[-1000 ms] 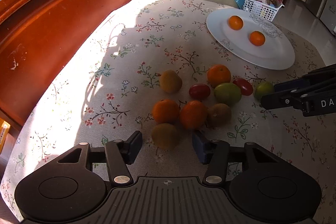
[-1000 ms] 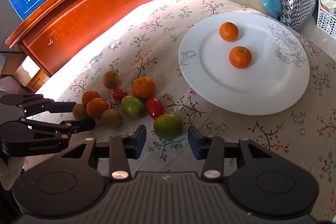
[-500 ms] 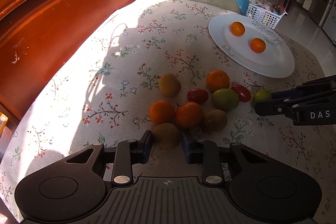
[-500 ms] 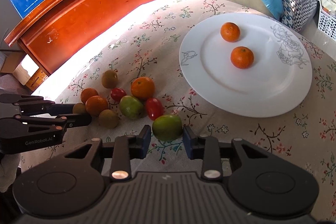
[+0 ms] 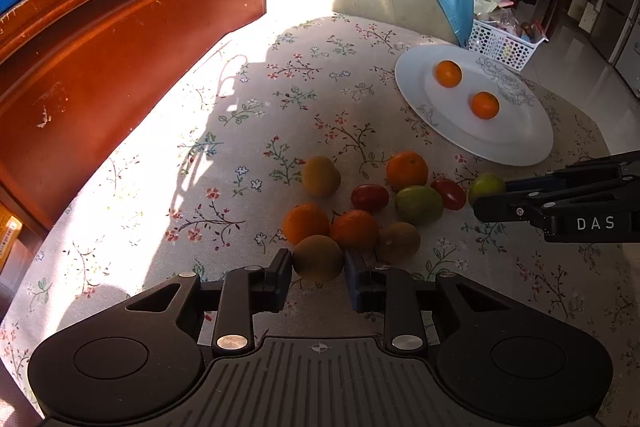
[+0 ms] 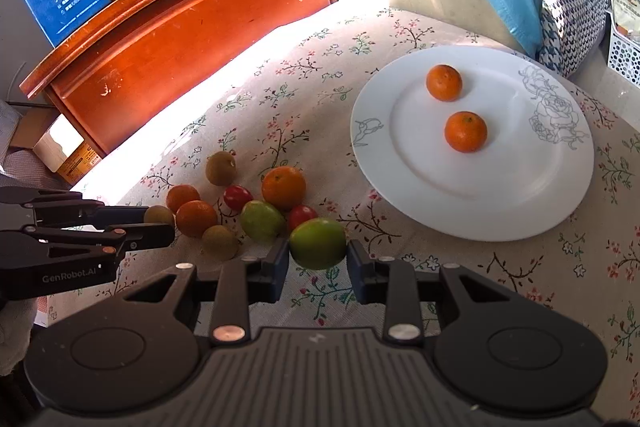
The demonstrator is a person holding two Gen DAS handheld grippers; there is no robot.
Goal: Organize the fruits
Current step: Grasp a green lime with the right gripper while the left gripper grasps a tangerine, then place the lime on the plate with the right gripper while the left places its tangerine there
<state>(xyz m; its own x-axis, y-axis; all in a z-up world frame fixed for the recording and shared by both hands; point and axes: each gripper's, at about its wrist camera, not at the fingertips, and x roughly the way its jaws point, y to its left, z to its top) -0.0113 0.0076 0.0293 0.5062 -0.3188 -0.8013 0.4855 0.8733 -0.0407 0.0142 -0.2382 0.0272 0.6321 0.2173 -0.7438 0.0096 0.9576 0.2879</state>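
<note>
Your left tongs (image 5: 318,269) are clenched on a brown kiwi (image 5: 318,258), with one pad pressed against each side of the fruit. The kiwi sits at the near edge of the fruit cluster on the floral table (image 5: 240,155), touching two oranges (image 5: 306,223) just behind it.

Your right tongs (image 6: 318,259) are clenched on a green fruit (image 6: 318,243), both pads in contact with its sides. This fruit sits low over the table at the near right edge of the cluster, just beside a red tomato (image 6: 302,215).

The remaining loose fruit lies between the two tongs: a second green fruit (image 6: 262,221), another red tomato (image 6: 237,197), a larger orange (image 6: 283,187) and two more kiwis (image 6: 220,167).

The white plate (image 6: 500,207) rests on the table beyond and to the right of the cluster. It carries two mandarins (image 6: 466,131), set apart from each other.

A wooden cabinet (image 6: 180,35) stands beside the table's far left edge.
</note>
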